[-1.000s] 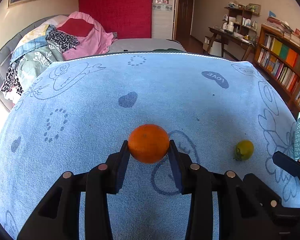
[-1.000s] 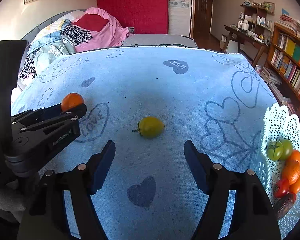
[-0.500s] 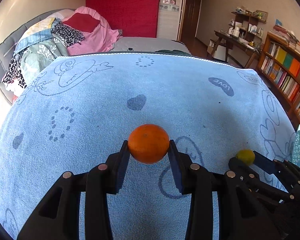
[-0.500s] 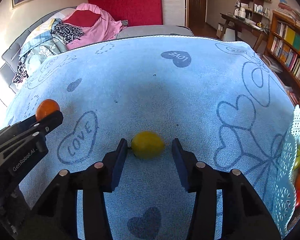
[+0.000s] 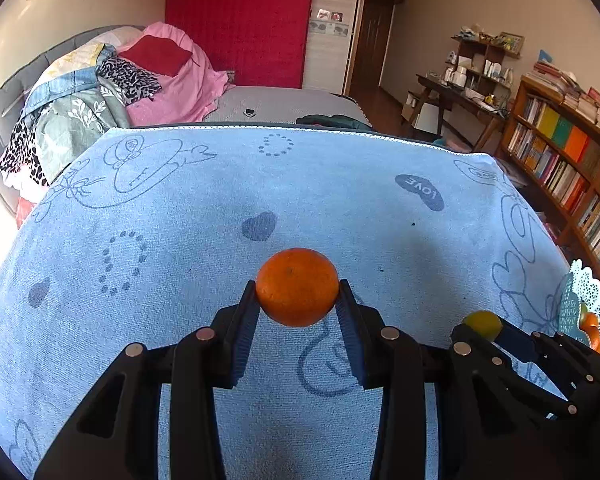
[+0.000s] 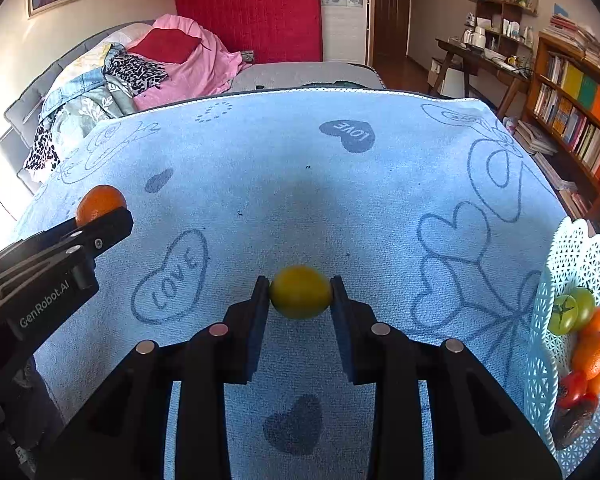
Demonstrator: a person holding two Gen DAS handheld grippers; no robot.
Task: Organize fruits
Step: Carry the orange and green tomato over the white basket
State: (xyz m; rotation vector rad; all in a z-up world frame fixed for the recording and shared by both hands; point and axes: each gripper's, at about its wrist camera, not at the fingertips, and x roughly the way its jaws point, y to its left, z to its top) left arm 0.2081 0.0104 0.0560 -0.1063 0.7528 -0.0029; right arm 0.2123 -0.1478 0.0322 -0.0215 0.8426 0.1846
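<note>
Orange (image 5: 297, 286) clamped, left tongs (image 5: 298, 300); underside hidden, maybe lifted.

Both tools are matte black plastic. The left gripper (image 5: 298, 312) has two angular fingers with ribbed, dark blue inner pads (image 5: 244, 336) and round silver pins set along their upper edges. The right gripper (image 6: 300, 300) is built alike, with the same silver pins. Seen from the right wrist camera, the left gripper's side bears white "GenRobot.AI" lettering and small screws.
</note>
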